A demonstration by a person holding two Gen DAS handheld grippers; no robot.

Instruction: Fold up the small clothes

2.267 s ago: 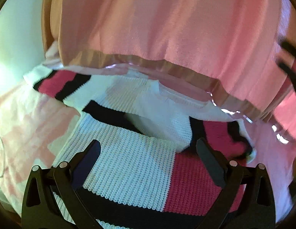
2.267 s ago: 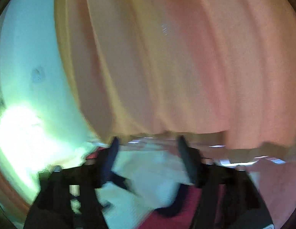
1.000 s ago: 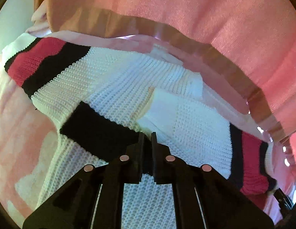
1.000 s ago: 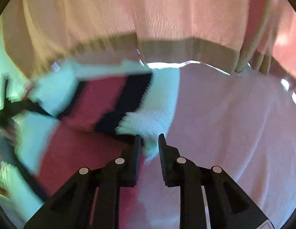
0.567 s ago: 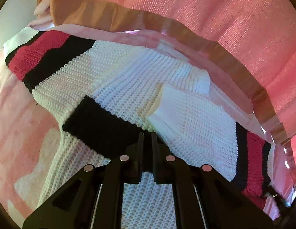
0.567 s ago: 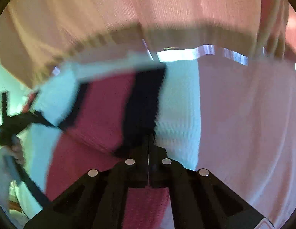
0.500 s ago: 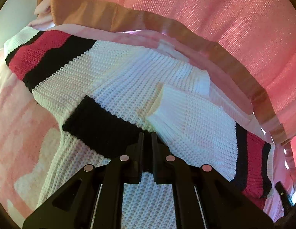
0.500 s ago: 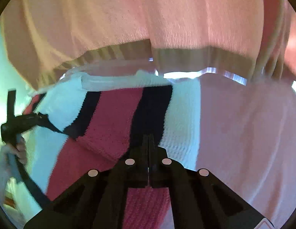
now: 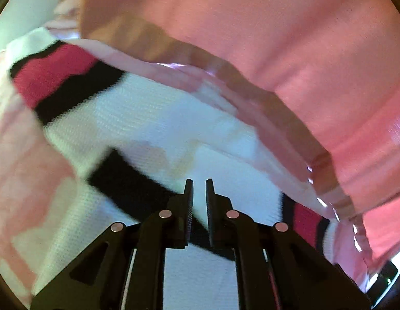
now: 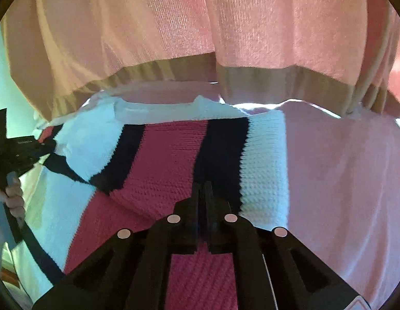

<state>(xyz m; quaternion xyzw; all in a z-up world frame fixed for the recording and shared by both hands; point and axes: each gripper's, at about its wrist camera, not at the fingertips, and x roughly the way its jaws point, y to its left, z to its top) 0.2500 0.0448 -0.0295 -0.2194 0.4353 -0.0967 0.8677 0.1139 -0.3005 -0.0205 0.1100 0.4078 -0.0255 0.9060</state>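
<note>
A white knit sweater with black and red stripes lies spread on a pink bedcover. My left gripper hovers just over the sweater's black band. Its jaws are opening, a narrow gap shows between them, and the band runs under the fingers, not pinched. In the right wrist view the striped sleeve lies flat. My right gripper sits over the sleeve's black stripe. Its jaws are only starting to part, with a thin slit and no cloth visible in it. The left gripper and the hand holding it show at the left edge.
A pink curtain with a tan hem hangs down to the far side of the bed, just behind the sweater. Bare pink bedcover stretches to the right of the sleeve. A pale wall shows at the far left.
The right gripper closed at the white cuff and drew the sleeve out flat. The left gripper, earlier shut on the black band, has lifted slightly and the band now lies under it.
</note>
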